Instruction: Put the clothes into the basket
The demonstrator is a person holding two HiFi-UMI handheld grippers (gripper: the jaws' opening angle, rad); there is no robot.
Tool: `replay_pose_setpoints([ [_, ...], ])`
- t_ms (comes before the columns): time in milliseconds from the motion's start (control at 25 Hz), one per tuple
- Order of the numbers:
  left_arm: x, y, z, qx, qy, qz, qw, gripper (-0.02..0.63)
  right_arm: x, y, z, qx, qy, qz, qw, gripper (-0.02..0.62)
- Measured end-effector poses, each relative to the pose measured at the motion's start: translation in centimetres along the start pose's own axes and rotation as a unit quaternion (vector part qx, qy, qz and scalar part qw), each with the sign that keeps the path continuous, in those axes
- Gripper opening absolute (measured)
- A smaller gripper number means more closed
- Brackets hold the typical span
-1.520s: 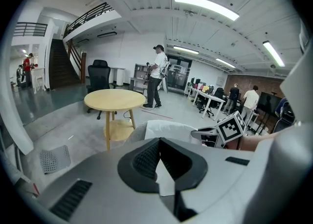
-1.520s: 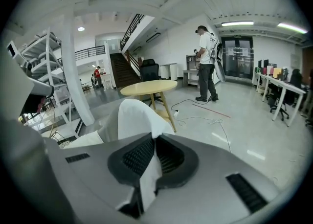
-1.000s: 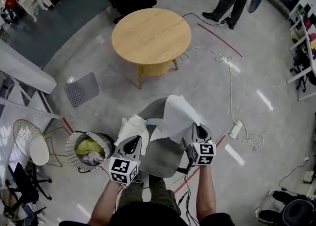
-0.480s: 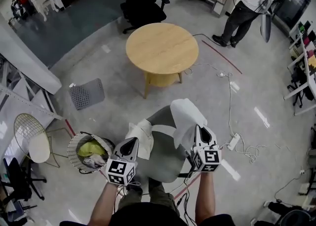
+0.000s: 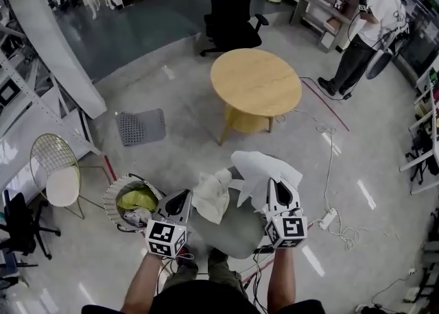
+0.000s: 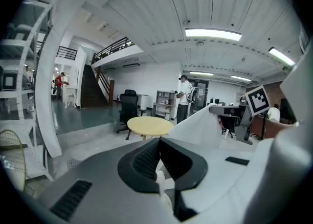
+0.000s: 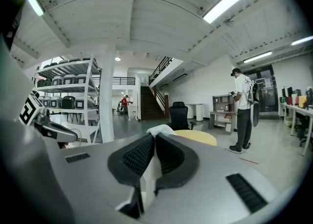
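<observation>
**Grip.** The left gripper (image 5: 184, 199) has its jaws pressed together on a fold of the white garment (image 5: 264, 172). Its own view shows cloth pinched between the pads. The right gripper (image 5: 273, 186) is likewise clamped on white cloth, with no gap visible between its jaws.

**Location of garment.** It hangs between the two grippers, in front of the person and above the grey seat (image 5: 240, 234). The left part is bunched and the right part spreads wider. From the head view it appears to be clear of the seat, though contact underneath cannot be ruled out.

**Basket.** The basket (image 5: 113, 199) stands on the floor just to the left of the left gripper. It already holds a yellow-green item and other cloth. The garment is not over its mouth.

**Step in hand.** In my judgement this is the carry: the garment is picked up and secured, but not yet delivered.

**Next move.**
- Both grippers need to swing left together until the whole garment hangs above the basket mouth.
- They then need to lower it and release both grips.
- The right side has farther to go, and the wider spread of cloth there is the part most likely to drape over the rim.
- Bringing the grippers closer together before release would help.
</observation>
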State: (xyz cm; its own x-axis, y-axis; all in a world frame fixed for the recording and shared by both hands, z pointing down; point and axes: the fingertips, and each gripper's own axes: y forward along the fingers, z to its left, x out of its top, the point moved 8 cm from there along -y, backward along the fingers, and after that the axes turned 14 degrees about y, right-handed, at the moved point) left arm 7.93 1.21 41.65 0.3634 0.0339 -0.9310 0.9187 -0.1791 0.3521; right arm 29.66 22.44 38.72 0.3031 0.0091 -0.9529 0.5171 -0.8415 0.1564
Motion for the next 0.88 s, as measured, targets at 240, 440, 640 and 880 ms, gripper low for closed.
replay_pose_setpoints([
  [240,-1.4,-4.7,3.5,0.047,-0.016,0.001,0.9988,0.008,0.4,1.3,6.1,0.054,0.002,-0.010,0.998,0.035],
  [440,-2.7,-8.4,6.4,0.084,-0.030,0.002,0.9960,0.008,1.0,2.6,11.7,0.109,0.005,-0.014,0.994,0.035],
  [640,-4.0,-11.8,8.8,0.119,-0.038,0.002,0.9922,0.008,0.6,3.6,18.2,0.178,-0.006,-0.013,0.984,0.035],
  [880,-5.7,-16.3,12.3,0.165,-0.055,0.005,0.9847,0.008,-0.5,5.7,25.9,0.239,0.007,-0.003,0.971,0.035],
])
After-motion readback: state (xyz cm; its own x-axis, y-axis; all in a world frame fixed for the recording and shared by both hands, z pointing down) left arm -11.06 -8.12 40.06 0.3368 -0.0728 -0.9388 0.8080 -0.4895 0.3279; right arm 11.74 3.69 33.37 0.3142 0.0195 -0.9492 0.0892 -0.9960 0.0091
